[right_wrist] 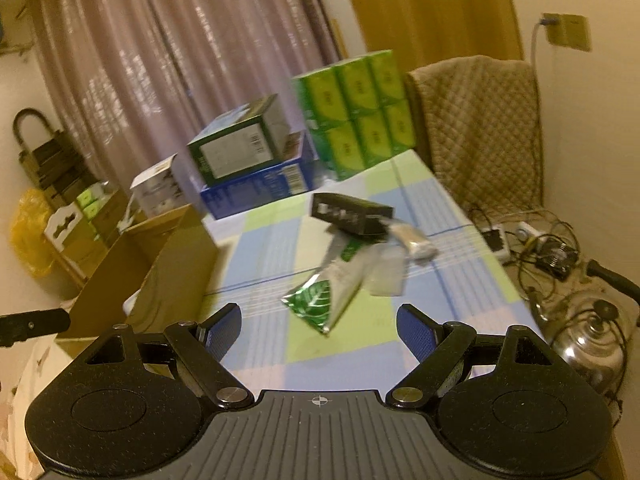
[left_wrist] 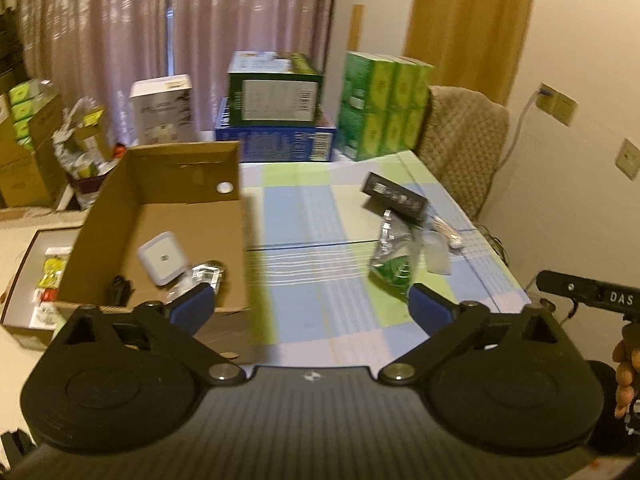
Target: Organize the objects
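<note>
Hand-held grippers, left [left_wrist: 311,304] and right [right_wrist: 319,320], we hold spread wide above the bench [left_wrist: 320,240], gripping nothing, near the green foil pouch [right_wrist: 320,300].

Two wrist cameras over my table

Both look forward and down along my spread fingers, near the checked tablecloth [left_wrist: 312,240]; each sees the cardboard box [left_wrist: 160,216], green pouch [right_wrist: 320,300] and stacked cartons [right_wrist: 248,148].

A lived-in home room: mauve pleated curtains [left_wrist: 160,20], a table under a checked blue-green cloth [left_wrist: 320,240], a quilted beige chair cover [right_wrist: 476,128], a steel kettle [right_wrist: 592,344].
</note>
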Action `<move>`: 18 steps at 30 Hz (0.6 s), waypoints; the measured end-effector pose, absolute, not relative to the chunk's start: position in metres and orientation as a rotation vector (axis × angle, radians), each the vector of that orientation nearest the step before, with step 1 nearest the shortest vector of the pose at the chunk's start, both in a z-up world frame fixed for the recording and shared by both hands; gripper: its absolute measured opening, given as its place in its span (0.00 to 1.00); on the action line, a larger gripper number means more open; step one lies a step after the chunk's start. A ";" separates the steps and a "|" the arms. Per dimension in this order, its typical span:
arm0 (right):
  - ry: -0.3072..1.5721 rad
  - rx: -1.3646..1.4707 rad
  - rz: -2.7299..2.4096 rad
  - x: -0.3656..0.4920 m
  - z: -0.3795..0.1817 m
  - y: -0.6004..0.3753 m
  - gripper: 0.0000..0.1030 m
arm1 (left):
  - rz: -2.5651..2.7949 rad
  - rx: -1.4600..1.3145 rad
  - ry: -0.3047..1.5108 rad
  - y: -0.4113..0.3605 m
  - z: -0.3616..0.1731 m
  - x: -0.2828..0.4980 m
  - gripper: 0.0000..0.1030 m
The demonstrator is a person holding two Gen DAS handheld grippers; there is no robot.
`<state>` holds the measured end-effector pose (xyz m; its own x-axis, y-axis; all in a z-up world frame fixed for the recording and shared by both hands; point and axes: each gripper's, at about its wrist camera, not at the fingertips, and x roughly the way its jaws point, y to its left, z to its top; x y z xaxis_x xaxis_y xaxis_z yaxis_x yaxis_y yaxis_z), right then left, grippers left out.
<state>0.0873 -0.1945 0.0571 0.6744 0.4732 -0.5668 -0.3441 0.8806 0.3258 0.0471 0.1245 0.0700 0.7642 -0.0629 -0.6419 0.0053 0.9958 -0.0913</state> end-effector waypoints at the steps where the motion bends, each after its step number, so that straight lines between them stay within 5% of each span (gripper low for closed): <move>1: 0.692 0.204 0.453 0.088 0.057 -0.199 0.80 | -0.048 -0.079 0.704 0.119 0.069 0.050 0.99; 18: 0.716 0.283 0.352 0.109 0.046 -0.248 0.80 | -0.127 0.009 0.751 0.055 0.047 0.086 0.99</move>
<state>0.1086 -0.2477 0.0460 0.7006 0.4066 -0.5864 -0.2161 0.9041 0.3688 0.0864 0.0550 0.0473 0.7240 -0.1121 -0.6807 0.1185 0.9922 -0.0374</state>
